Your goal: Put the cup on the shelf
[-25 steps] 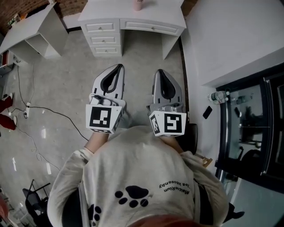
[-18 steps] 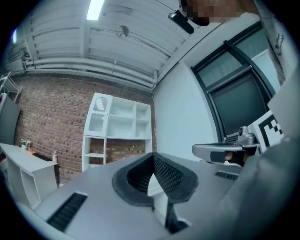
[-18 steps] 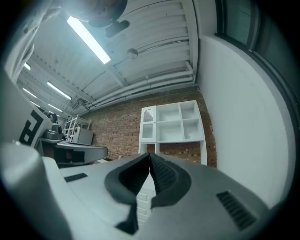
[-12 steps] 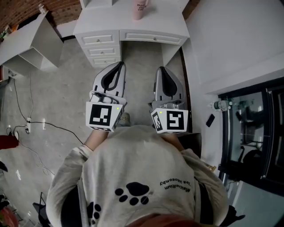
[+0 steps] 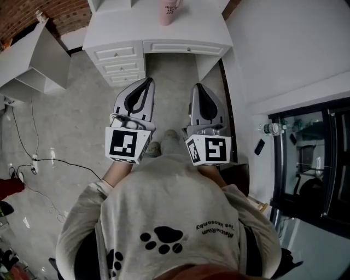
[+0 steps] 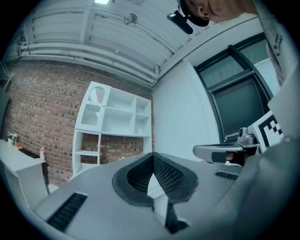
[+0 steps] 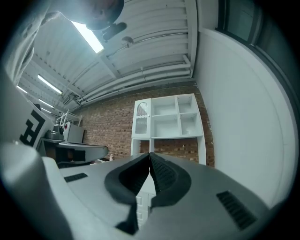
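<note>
Closing in on the white desk, the person now has the pink cup on its top further inside the head view, though still well apart from both tools. The left gripper and right gripper are clenched on nothing. The white shelf unit rises behind the desk. Floor cables lie off to the left, and nothing blocks the path.

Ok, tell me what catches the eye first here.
The left tool and right tool, both shut and empty, sit side by side mid-frame in the head view. Beyond them a pink cup stands on a white desk at the top edge. The gripper views show a white shelf against a brick wall.
</note>
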`<action>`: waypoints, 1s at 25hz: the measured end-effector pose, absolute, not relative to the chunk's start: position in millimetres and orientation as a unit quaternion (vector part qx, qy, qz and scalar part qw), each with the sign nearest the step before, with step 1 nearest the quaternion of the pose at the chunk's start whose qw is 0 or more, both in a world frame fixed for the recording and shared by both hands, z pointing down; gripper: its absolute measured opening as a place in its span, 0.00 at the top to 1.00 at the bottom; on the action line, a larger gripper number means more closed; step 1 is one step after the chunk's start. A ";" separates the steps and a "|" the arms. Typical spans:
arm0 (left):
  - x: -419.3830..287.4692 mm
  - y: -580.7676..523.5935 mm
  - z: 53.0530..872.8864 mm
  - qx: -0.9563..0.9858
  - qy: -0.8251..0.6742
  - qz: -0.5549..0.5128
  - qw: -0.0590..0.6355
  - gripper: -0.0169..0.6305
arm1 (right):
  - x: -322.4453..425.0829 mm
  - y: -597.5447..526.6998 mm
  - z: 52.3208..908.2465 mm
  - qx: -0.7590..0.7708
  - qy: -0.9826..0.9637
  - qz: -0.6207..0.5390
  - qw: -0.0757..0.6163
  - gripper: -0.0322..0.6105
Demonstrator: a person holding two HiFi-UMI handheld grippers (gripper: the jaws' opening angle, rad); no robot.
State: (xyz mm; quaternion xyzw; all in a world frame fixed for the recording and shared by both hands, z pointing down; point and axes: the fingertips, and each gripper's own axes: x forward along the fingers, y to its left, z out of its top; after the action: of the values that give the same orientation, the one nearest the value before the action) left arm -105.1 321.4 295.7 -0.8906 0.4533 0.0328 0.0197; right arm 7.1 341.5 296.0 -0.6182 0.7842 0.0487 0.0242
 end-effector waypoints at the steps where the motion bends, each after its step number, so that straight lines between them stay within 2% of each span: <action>1: -105.7 317.3 297.0 -0.891 0.453 0.033 0.018 0.96 | 6.4 337.9 296.5 -0.618 0.784 0.049 0.023 0.94; 10: -98.4 270.7 304.2 -0.890 0.455 0.031 0.013 0.96 | 8.5 286.2 296.5 -0.606 0.793 0.055 0.028 0.94; 25: -50.1 134.5 292.3 -0.865 0.501 0.039 0.018 0.96 | 53.9 133.1 291.2 -0.557 0.828 0.048 0.033 0.94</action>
State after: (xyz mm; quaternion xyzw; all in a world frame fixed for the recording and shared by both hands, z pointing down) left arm -50.1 134.5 292.3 -0.8646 0.5006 0.0385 0.0178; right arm 53.9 133.1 291.2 -0.5572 0.8283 0.0482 0.0326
